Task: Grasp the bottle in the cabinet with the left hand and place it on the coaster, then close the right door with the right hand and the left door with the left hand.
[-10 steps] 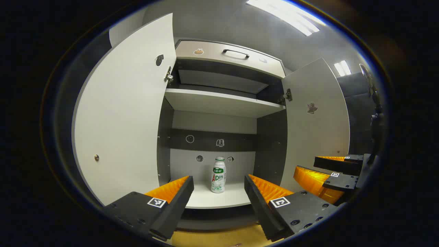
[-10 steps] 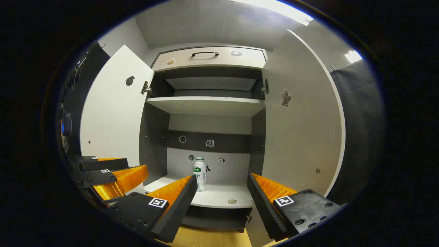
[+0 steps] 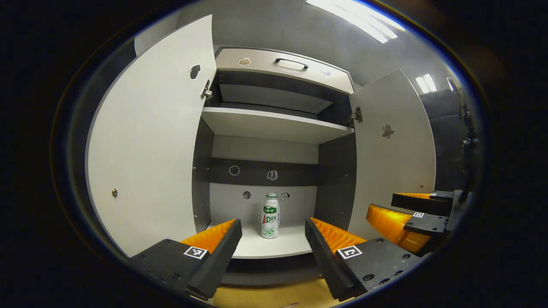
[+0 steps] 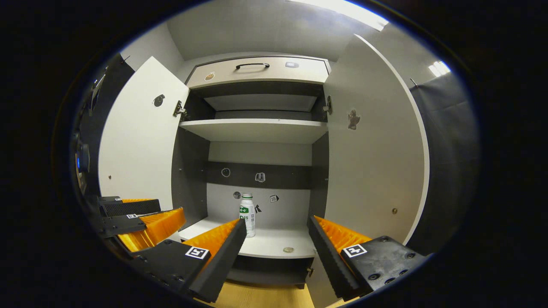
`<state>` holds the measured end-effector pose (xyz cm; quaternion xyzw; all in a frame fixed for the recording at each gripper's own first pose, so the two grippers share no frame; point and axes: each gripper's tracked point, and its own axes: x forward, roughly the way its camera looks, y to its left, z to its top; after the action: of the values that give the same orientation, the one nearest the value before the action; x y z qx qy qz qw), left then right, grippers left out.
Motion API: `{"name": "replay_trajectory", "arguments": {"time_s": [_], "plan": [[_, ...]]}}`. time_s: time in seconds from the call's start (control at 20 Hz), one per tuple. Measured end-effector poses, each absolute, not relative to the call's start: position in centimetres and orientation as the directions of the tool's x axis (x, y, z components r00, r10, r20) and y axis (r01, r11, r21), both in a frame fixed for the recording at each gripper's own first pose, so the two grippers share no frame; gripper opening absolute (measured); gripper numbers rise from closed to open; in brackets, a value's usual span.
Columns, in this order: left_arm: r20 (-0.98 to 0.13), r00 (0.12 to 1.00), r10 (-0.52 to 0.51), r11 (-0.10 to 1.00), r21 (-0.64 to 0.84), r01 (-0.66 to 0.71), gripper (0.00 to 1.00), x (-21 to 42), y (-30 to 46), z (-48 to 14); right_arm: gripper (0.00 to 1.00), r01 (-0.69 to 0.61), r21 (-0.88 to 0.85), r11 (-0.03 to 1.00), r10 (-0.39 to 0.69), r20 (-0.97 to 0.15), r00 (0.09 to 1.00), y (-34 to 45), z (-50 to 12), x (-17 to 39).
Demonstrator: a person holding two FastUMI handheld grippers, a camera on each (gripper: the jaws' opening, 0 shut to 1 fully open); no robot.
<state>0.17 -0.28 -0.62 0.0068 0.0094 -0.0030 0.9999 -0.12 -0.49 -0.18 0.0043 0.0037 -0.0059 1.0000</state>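
A white bottle (image 3: 270, 215) with a green label stands upright at the back of the cabinet's lower shelf (image 3: 274, 248); it also appears as the bottle (image 4: 247, 214) in the right gripper view. My left gripper (image 3: 273, 240) is open in front of the shelf, short of the bottle, with nothing between its orange fingers. My right gripper (image 4: 276, 244) is open too and empty, level with the shelf's front. Both doors stand wide open: the left door (image 3: 145, 141) and the right door (image 4: 376, 162). Each gripper shows beside the other, the right gripper (image 3: 406, 218) and the left gripper (image 4: 141, 220).
A small round disc (image 4: 288, 250) lies near the shelf's front edge. An upper shelf (image 3: 274, 124) and a drawer with a dark handle (image 3: 291, 64) sit above. A wooden surface (image 4: 257, 297) lies below the cabinet. Dark cloth walls flank the doors.
The cabinet and bottle sit slightly higher and to the left in both views, so both grippers shifted a little. Both stay open.
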Motion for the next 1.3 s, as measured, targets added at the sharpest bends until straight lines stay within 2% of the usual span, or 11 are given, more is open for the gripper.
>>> {"name": "replay_trajectory", "arguments": {"time_s": [0.45, 1.0, 1.3], "plan": [[-0.009, 1.000, -0.019, 1.000, 0.016, 0.019, 0.94, -0.2, -0.1, -0.5, 0.97, 0.019, -0.004, 1.000, -0.019, -0.012, 1.000, -0.1, -0.3, -0.7], [-0.035, 0.995, -0.090, 0.995, 0.034, 0.091, 0.94, -0.3, 0.5, -1.8, 0.97, 0.127, -0.023, 0.992, -0.128, -0.032, 0.991, -0.6, -0.9, -3.3], [-0.040, 0.992, -0.121, 0.993, 0.000, 0.121, 0.94, 3.8, 0.5, -2.8, 0.97, 0.115, -0.052, 0.992, -0.119, -0.066, 0.991, -0.3, -2.2, -3.0]]}}
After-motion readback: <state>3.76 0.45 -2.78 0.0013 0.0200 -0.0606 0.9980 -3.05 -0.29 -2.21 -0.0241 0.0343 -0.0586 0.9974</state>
